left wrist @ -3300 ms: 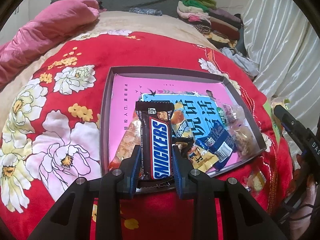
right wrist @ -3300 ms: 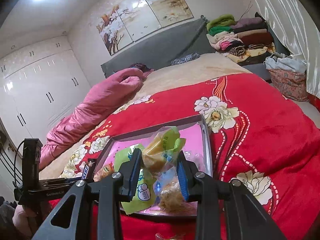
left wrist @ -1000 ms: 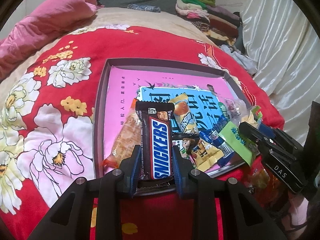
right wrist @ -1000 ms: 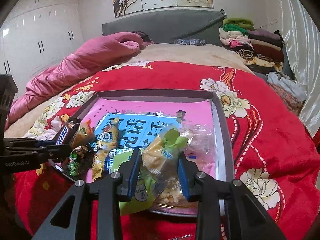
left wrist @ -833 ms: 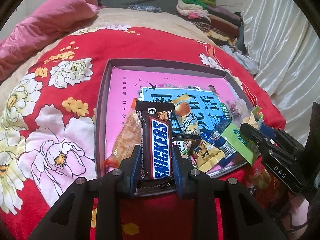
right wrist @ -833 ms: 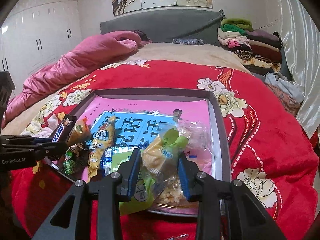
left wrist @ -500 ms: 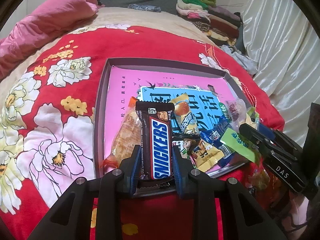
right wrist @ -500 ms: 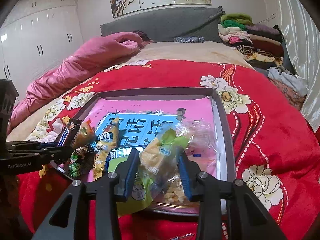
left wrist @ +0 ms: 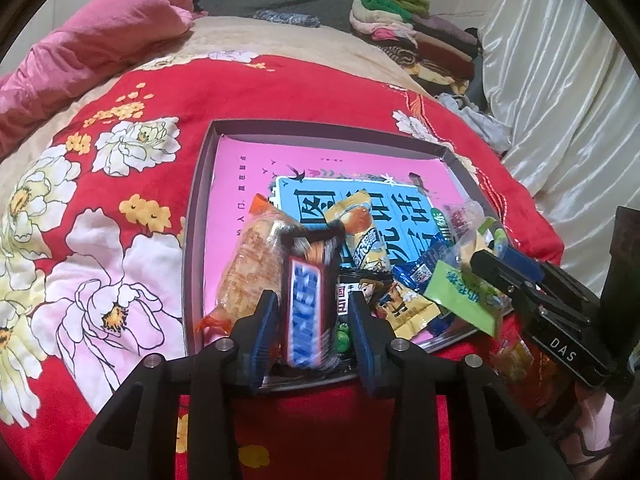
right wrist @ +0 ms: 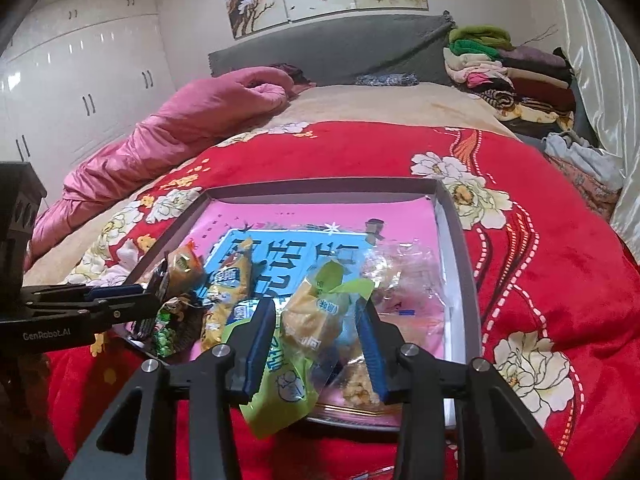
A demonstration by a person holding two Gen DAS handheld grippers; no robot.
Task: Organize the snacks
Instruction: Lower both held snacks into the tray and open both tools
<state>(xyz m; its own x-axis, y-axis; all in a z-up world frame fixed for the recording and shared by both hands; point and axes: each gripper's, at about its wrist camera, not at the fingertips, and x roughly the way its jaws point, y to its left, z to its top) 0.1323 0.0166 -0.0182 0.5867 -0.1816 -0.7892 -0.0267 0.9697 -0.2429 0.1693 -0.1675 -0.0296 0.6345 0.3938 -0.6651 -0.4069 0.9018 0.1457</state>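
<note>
A shallow grey tray [left wrist: 320, 128] with a pink and blue printed floor lies on a red flowered blanket and holds several snack packets. My left gripper [left wrist: 312, 300] hovers over the tray's near edge, its jaws opening. The brown Snickers bar [left wrist: 306, 312] is blurred between them, and the pads stand clear of it. My right gripper [right wrist: 314, 304] is at the tray's near right corner, its jaws opening. A yellow-green packet [right wrist: 316, 320] sits loose between its fingers, over a green packet and a clear bag [right wrist: 400, 272].
An orange packet [left wrist: 248, 264], a yellow one [left wrist: 360, 236] and a blue one [left wrist: 424, 268] crowd the tray's near half. A pink quilt [right wrist: 180, 128] lies far left. Folded clothes [right wrist: 500, 68] are stacked far right beside a white curtain [left wrist: 560, 80].
The left jaws have spread and the Snickers bar has slipped down, now blurred. The right jaws have widened a little and the yellow-green packet has sunk between them. Neither hand has shifted.
</note>
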